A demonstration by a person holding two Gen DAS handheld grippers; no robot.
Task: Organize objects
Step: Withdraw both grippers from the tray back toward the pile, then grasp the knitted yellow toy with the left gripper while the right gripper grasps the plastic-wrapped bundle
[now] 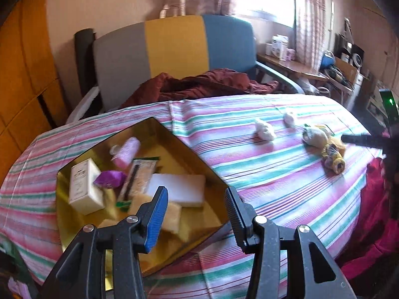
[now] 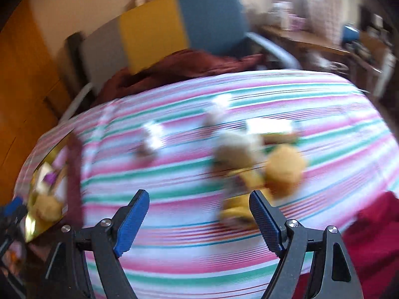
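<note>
On the striped cloth we see a gold-lined tray at the left, below our left gripper, whose jaws are spread with nothing between them. Inside the tray lie a cream box, a purple wrapper, a pink pouch, a long flat packet, a white block and yellow sponges, some overlapping. Out on the cloth, well apart from the tray, sit 2 small white bundles and a yellowish plush toy. Our right gripper is also spread wide and holds nothing; its view is blurred, with the plush toy just ahead of its right finger.
</note>
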